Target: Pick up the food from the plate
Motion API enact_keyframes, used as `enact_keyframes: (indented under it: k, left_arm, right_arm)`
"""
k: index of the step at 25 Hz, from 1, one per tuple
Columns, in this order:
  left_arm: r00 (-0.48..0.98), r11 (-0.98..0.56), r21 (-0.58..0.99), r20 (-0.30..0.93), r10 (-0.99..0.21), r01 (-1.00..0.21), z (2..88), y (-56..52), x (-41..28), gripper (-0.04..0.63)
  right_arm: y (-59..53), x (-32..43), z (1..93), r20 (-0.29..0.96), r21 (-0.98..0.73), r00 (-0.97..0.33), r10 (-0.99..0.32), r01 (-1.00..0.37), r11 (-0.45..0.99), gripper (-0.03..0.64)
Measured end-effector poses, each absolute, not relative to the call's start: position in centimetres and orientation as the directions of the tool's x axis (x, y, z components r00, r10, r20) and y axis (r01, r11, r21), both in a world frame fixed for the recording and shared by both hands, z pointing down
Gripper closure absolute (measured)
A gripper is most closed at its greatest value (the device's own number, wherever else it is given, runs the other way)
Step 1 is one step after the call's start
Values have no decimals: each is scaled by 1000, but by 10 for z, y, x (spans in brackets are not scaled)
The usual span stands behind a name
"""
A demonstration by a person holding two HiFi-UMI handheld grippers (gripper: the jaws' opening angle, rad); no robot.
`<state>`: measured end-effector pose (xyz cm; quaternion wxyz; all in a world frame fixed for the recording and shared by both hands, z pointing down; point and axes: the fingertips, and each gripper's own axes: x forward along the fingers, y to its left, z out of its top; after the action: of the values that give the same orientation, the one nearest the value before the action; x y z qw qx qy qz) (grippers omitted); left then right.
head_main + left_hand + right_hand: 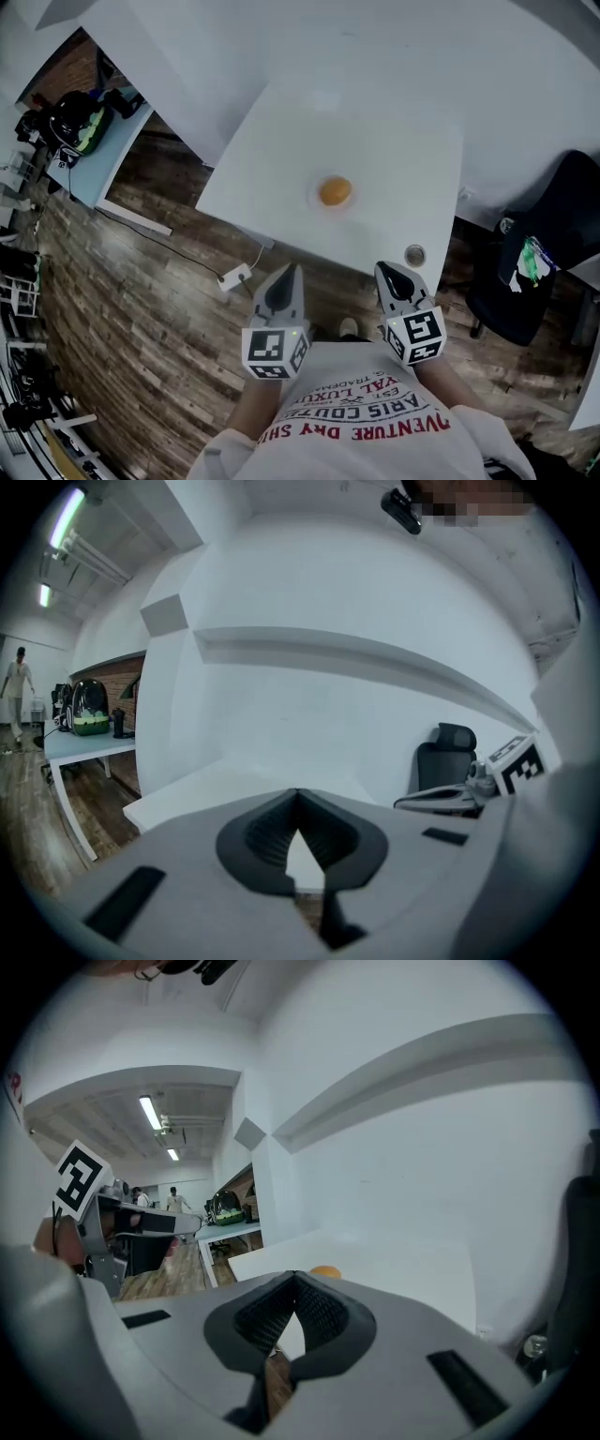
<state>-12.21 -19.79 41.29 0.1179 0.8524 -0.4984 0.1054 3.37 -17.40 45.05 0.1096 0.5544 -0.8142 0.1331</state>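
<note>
Standing at table (pixel 394 141) edge near right gripper (pixel 390 272), small round cup (pixel 414 254)

Person is wearing a white T-shirt (pixel 366 433) with red lettering, showing just behind the tongs. The left tongs (pixel 292 269) and right tongs (pixel 383 269) are each showing a pale grey shell and dark ribbed inner pads, and carrying a black-and-white marker cube (pixel 275 352) at the rear.

I'm standing in an open-plan office. There's a white desk (pixel 375 122) at my 12 o'clock and a black swivel chair (pixel 548 244) at 3. Another desk (pixel 117 150) at 10 carries a backpack (pixel 80 120). Wood-plank floor (pixel 122 309) lies underfoot, with ceiling strip lights (pixel 150 1112) overhead and people (pixel 174 1201) far off.
</note>
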Motion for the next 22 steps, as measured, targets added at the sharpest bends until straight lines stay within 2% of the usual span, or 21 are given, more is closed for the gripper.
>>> enact_keyframes:
  k: [7, 14, 22]
  left_arm:
    - [557, -560, 88, 306, -772, -824, 417, -247, -91, 591]
    - [665, -678, 94, 332, -669, -729, 425, -318, -59, 591]
    - [748, -794, 121, 443, -494, -596, 455, -370, -20, 591]
  right_arm:
    - [-206, 51, 459, 338, -110, -305, -890, -952, 285, 606]
    - [-256, 73, 461, 363, -114, -190, -912, -981, 159, 606]
    - [-305, 89, 475, 427, -107, -107, -898, -992, 67, 606]
